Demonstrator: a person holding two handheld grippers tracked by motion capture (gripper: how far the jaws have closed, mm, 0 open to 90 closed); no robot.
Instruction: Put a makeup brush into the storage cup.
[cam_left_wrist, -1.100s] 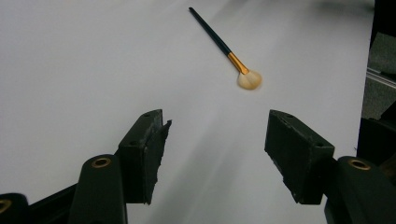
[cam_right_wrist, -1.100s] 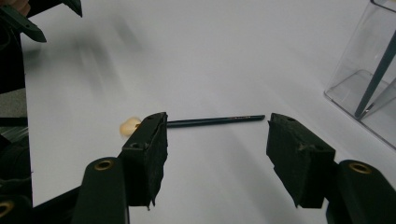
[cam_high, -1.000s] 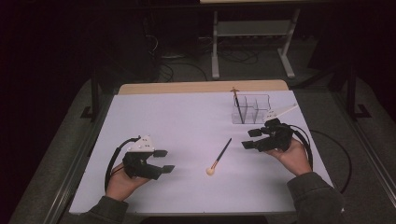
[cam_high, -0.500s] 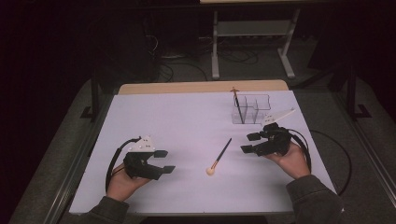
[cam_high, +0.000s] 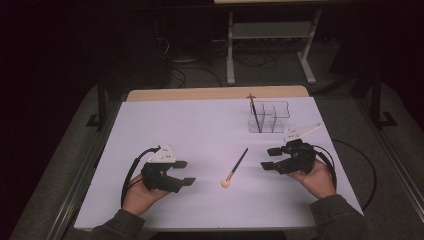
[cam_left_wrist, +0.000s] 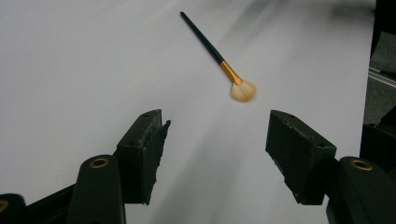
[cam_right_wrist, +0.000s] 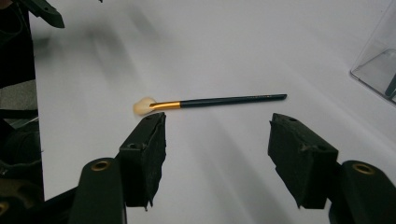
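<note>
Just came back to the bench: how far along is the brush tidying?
One brush already stands in the clear organizer. In hand: nothing; the left gripper and right gripper are both open, flanking the makeup brush lying on the table. Left, probably: grasping that brush and putting it in the organizer.

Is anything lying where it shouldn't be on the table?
Yes, one thing. A makeup brush lies flat and slanted on the bare white table, between the left gripper and the right gripper. Another brush stands upright in the clear organizer, so the loose one looks left out. Nothing looks spilled or broken.
</note>
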